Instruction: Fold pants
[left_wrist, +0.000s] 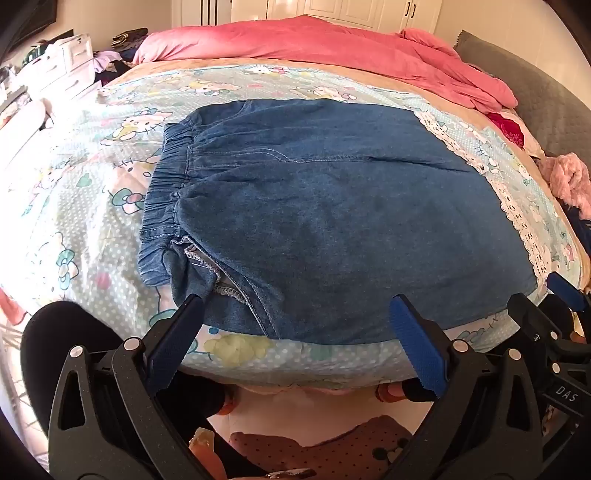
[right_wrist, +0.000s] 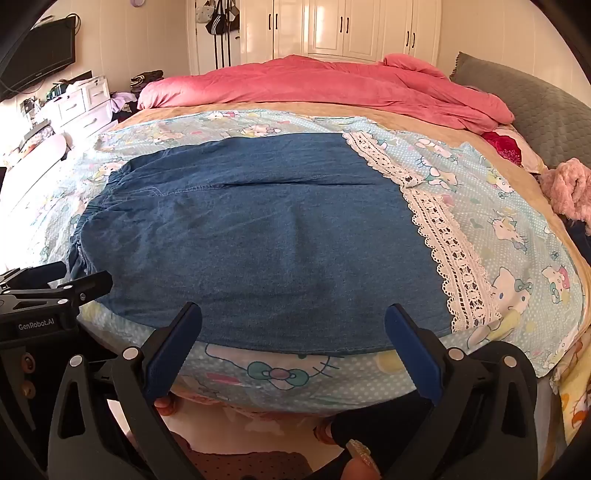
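Note:
Blue denim pants (left_wrist: 325, 218) lie flat on the bed, folded lengthwise, with the elastic waistband (left_wrist: 166, 195) at the left and white lace hems (left_wrist: 517, 214) at the right. My left gripper (left_wrist: 297, 306) hovers open over the near edge, close to the waistband end, nothing between its fingers. In the right wrist view the same pants (right_wrist: 258, 236) fill the middle, lace hems (right_wrist: 454, 254) to the right. My right gripper (right_wrist: 293, 314) stands open above the near edge of the denim, holding nothing. The left gripper (right_wrist: 66, 291) shows at the left edge of that view.
A cartoon-cat print sheet (right_wrist: 517, 236) covers the bed. A pink duvet (right_wrist: 332, 85) is bunched at the far side, a grey headboard (right_wrist: 535, 99) at right, a fuzzy pink garment (right_wrist: 569, 188) beside it. White drawers (right_wrist: 85, 99) stand far left. A person's legs and slippered feet (right_wrist: 354, 428) are below the bed edge.

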